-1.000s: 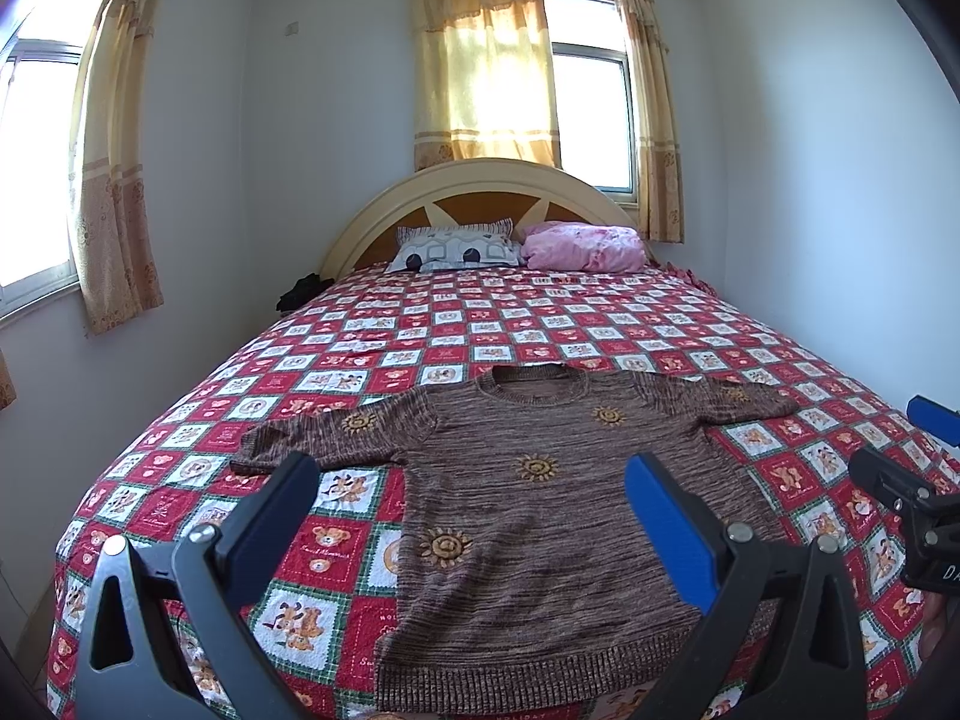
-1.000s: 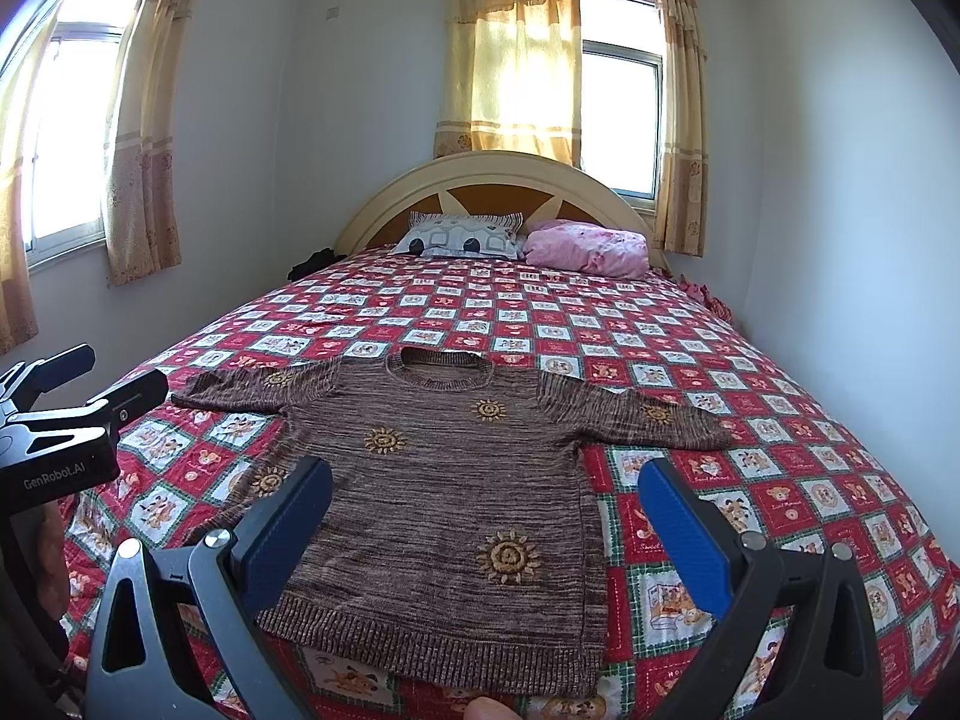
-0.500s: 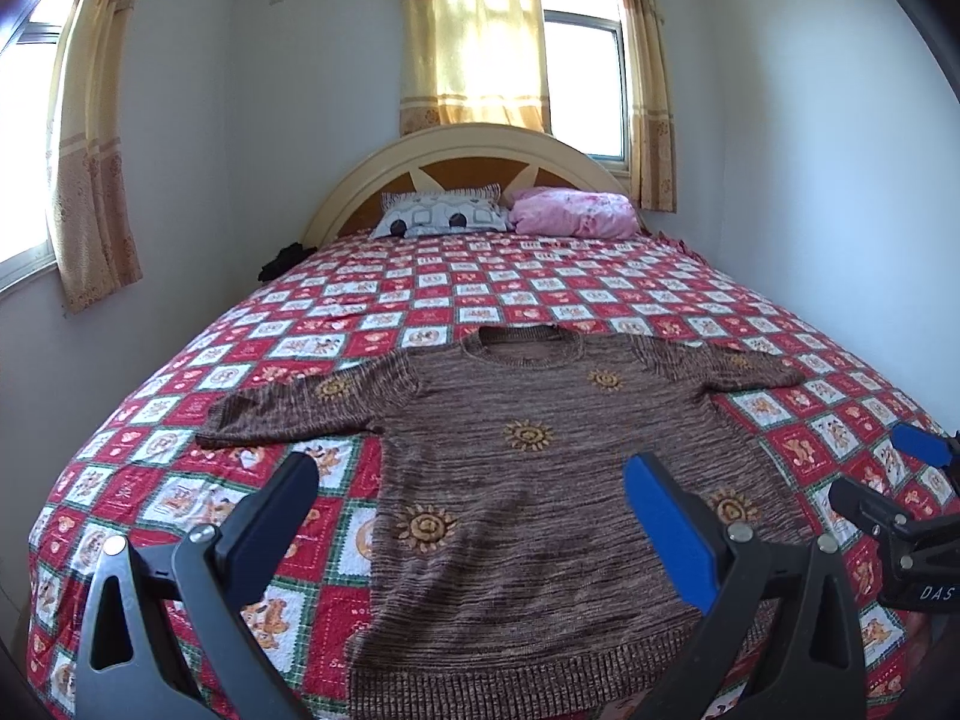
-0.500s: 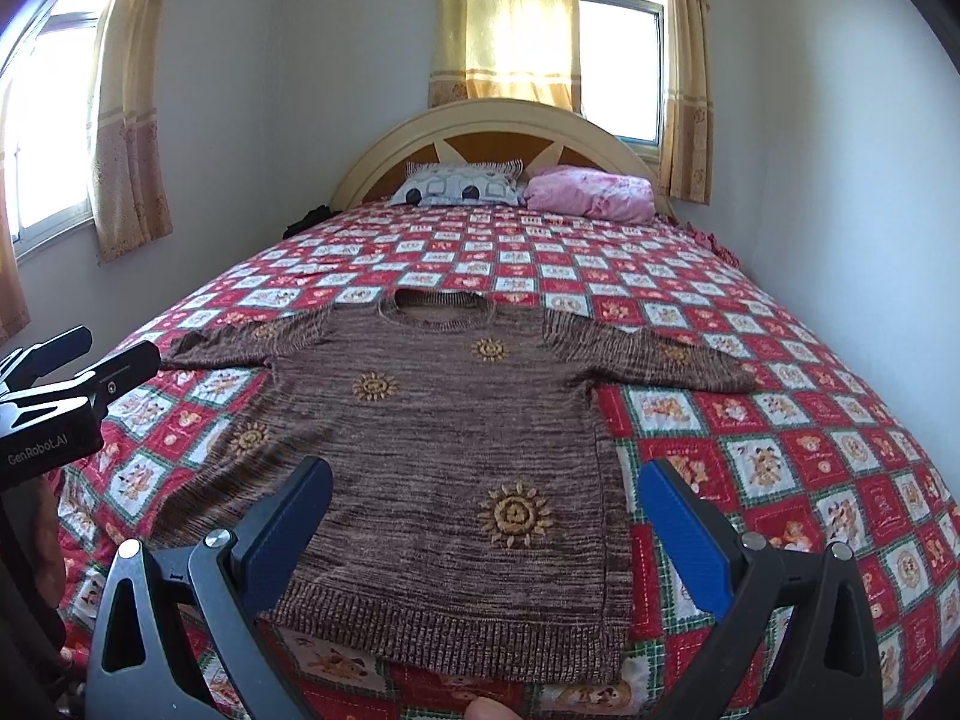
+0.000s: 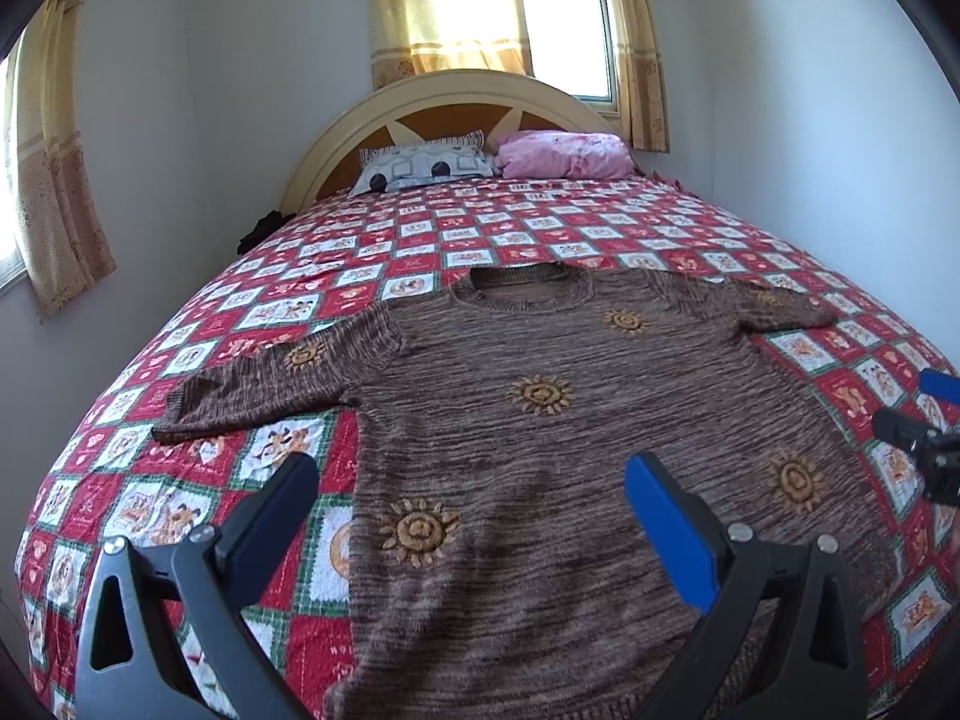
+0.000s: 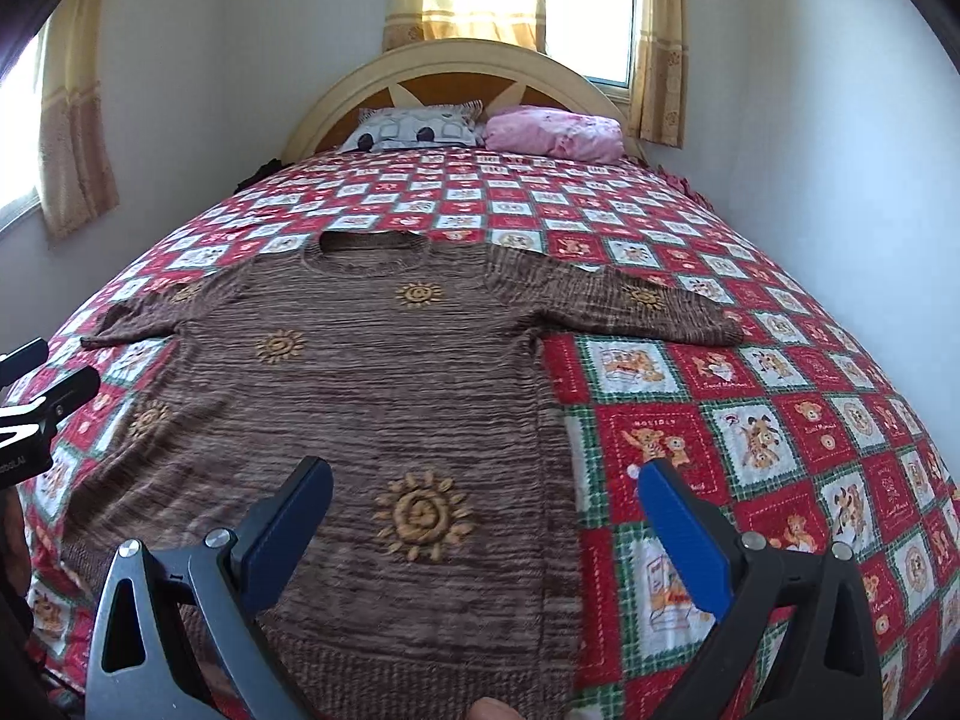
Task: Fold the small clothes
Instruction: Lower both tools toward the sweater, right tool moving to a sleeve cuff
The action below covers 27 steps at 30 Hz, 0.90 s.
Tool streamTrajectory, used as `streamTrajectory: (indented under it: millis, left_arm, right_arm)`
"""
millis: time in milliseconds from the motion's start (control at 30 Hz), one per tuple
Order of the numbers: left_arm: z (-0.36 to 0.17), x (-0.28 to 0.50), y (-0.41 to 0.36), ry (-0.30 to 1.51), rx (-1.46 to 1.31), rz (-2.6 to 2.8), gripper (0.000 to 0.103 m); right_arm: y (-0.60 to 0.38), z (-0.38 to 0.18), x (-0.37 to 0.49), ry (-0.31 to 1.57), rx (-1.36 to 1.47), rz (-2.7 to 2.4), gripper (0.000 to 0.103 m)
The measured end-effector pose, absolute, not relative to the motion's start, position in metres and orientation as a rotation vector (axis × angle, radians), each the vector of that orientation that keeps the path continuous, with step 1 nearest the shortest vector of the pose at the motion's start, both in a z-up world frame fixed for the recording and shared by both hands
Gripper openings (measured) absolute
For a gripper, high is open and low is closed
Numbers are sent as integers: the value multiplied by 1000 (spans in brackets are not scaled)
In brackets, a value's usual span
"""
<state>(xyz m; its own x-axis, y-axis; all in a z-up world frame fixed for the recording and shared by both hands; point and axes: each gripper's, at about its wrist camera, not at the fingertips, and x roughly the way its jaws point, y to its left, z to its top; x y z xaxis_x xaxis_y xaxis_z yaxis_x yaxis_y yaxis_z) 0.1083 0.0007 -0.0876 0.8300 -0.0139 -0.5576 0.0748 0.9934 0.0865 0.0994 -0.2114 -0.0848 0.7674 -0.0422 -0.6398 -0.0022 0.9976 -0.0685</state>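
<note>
A brown knitted sweater (image 5: 540, 420) with orange sun motifs lies flat on the bed, front up, both short sleeves spread out, neck toward the headboard. It also shows in the right wrist view (image 6: 372, 396). My left gripper (image 5: 471, 492) is open and empty, held above the sweater's lower left part. My right gripper (image 6: 486, 498) is open and empty above the sweater's lower right part, near its right side seam. The right gripper's tip shows at the right edge of the left wrist view (image 5: 924, 438); the left gripper shows at the left edge of the right wrist view (image 6: 36, 402).
The bed has a red, white and green patchwork cover (image 5: 540, 234). A patterned pillow (image 5: 426, 165) and a pink pillow (image 5: 564, 153) lie by the cream headboard (image 5: 456, 96). White walls stand close on both sides. A dark item (image 5: 261, 228) lies at the bed's far left edge.
Both grippers have moved forward and down toward the sweater, which now fills more of each view. The sweater has not moved. Both grippers stay open.
</note>
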Motion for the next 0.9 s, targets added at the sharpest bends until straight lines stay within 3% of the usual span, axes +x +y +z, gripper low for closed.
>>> streamTrajectory:
  millis: [900]
  left_arm:
    - [-120, 234, 11, 644, 158, 40, 103]
  right_arm:
    - [-297, -120, 205, 787, -94, -183, 102]
